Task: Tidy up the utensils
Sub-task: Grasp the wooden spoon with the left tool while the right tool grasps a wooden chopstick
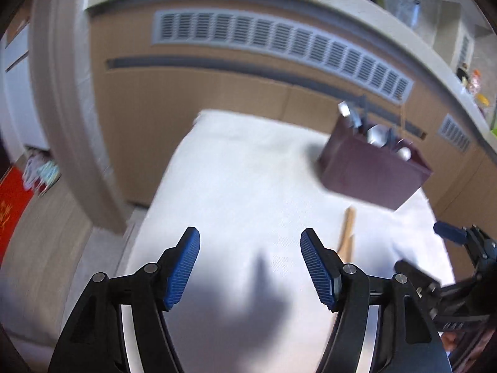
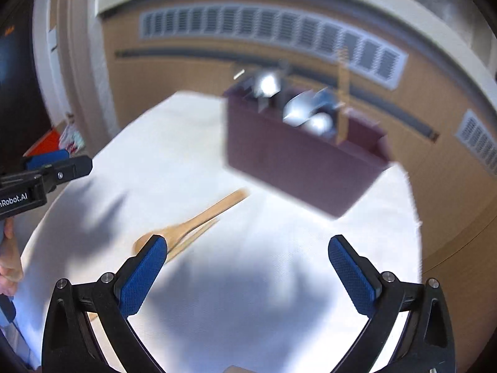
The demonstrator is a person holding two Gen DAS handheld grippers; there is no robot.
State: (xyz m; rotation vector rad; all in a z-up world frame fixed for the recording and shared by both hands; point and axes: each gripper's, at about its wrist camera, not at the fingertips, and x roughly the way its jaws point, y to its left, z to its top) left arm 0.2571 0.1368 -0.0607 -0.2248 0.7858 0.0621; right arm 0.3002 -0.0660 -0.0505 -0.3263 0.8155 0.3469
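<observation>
A dark maroon utensil holder (image 2: 298, 152) stands on the white table (image 2: 248, 279) at the far right, also in the left wrist view (image 1: 372, 168). Metal spoons (image 2: 298, 108) and a wooden utensil (image 2: 343, 93) stick out of it. A wooden spoon (image 2: 192, 223) lies on the table with thin wooden sticks beside it, just beyond my right gripper's left fingertip; it also shows in the left wrist view (image 1: 347, 233). My right gripper (image 2: 247, 248) is open and empty above the table. My left gripper (image 1: 250, 242) is open and empty, left of the spoon.
A tan wall unit with grey vent grilles (image 1: 279, 40) runs behind the table. A pale pillar (image 1: 65, 108) stands at the left, with red and colourful items (image 1: 18, 192) on the floor. The right gripper shows at the right edge (image 1: 459, 242).
</observation>
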